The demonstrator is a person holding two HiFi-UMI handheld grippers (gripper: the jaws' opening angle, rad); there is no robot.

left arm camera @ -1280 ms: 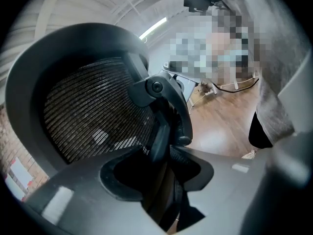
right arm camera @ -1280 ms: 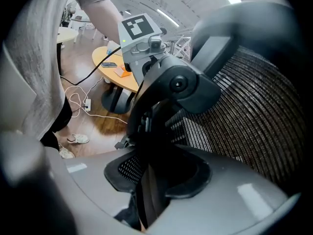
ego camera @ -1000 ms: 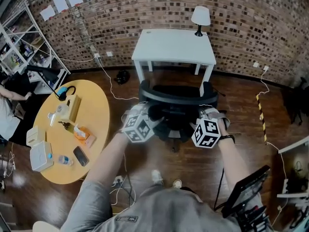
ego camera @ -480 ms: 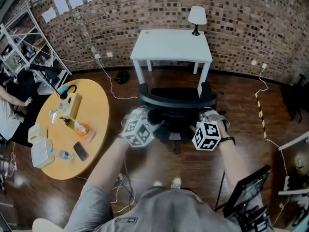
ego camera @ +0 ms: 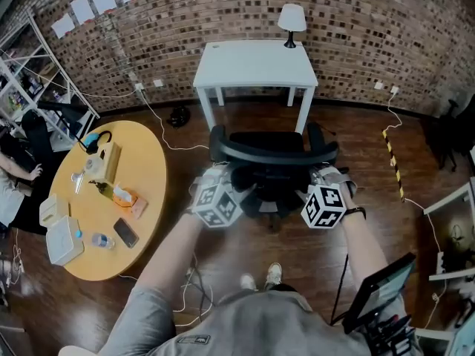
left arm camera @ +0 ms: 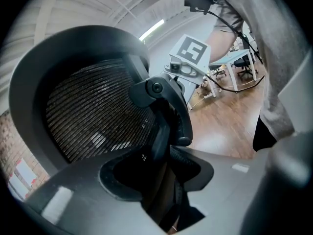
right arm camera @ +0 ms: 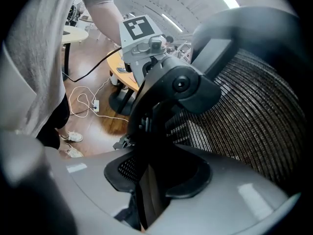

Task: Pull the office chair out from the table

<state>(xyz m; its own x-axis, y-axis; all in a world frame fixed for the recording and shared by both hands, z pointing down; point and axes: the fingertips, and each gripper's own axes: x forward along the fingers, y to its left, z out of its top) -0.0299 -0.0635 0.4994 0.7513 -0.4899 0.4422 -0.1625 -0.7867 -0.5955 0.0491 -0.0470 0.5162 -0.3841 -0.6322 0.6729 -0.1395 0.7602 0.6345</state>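
The black office chair (ego camera: 273, 153) with a mesh back (left arm camera: 93, 116) stands in front of the white table (ego camera: 252, 65), its curved backrest toward me. My left gripper (ego camera: 221, 193) is shut on the left side of the chair's back frame. In the left gripper view a black frame bar (left arm camera: 164, 146) sits clamped between the grey jaws of that gripper (left arm camera: 166, 180). My right gripper (ego camera: 320, 197) is shut on the right side of the frame. The right gripper view shows this gripper (right arm camera: 156, 180) pinching a matching black bar (right arm camera: 151, 146) beside the mesh (right arm camera: 254, 126).
A round yellow table (ego camera: 145, 162) with a phone, a bottle and boxes stands at the left. A lamp (ego camera: 291, 21) stands on the white table. Cables (ego camera: 159, 121) run over the wooden floor. Metal shelving (ego camera: 30, 87) lines the left wall. A black tablet (ego camera: 375, 295) is at lower right.
The chair has come back from under the white table toward me, both grippers moving with it. A gap now shows between the backrest and the table's front legs.
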